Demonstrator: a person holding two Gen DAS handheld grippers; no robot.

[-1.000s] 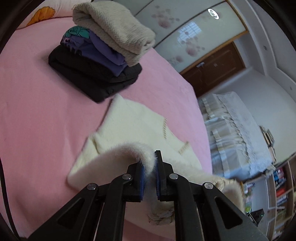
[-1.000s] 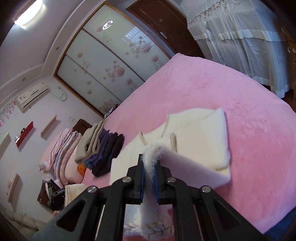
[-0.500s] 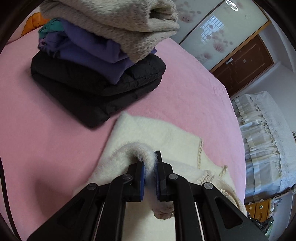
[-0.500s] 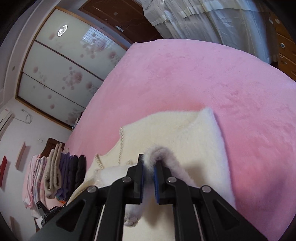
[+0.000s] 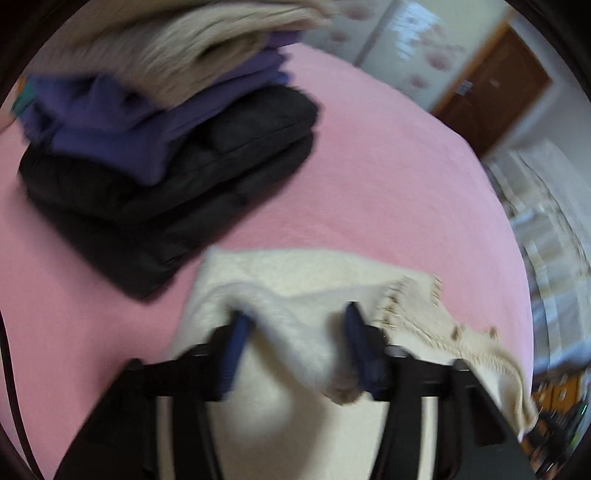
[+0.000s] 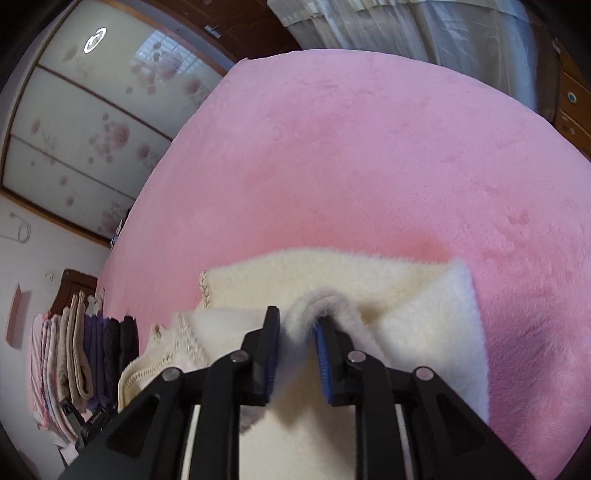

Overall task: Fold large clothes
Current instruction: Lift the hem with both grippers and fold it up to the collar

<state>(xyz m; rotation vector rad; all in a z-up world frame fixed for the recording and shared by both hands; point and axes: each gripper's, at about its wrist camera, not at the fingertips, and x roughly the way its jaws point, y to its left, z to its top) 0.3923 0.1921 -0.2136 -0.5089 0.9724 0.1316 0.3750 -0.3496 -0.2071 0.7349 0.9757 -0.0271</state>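
Left gripper (image 5: 295, 332): jaws spread wide, just opened, a fluffy fold of the cream sweater (image 5: 295, 273) draped loose between the blue pads, not pinched. Tilted steeply down toward the bed (image 5: 388, 184), view blurred. Right gripper (image 6: 297, 328): jaws parted a little, also just opened, a ridge of the same cream sweater (image 6: 332, 273) standing between the pads, brushing the right pad, no longer squeezed. Likewise pitched down over the bed (image 6: 369, 147). Sweater lying folded on the pink bed cover, knitted trim and collar edge toward the right in the left wrist view, toward the left in the right wrist view. Just beyond it in the left wrist view, near its far corner, a stack of folded clothes (image 5: 166, 129): black padded garment at the bottom, purple in the middle, beige knit on top. Same stack (image 6: 96, 354) at the far left in the right wrist view. Farther out, flowered sliding wardrobe doors (image 6: 92, 122), brown door (image 5: 495, 85), pale curtains (image 6: 424, 29). No readable writing or labels anywhere.
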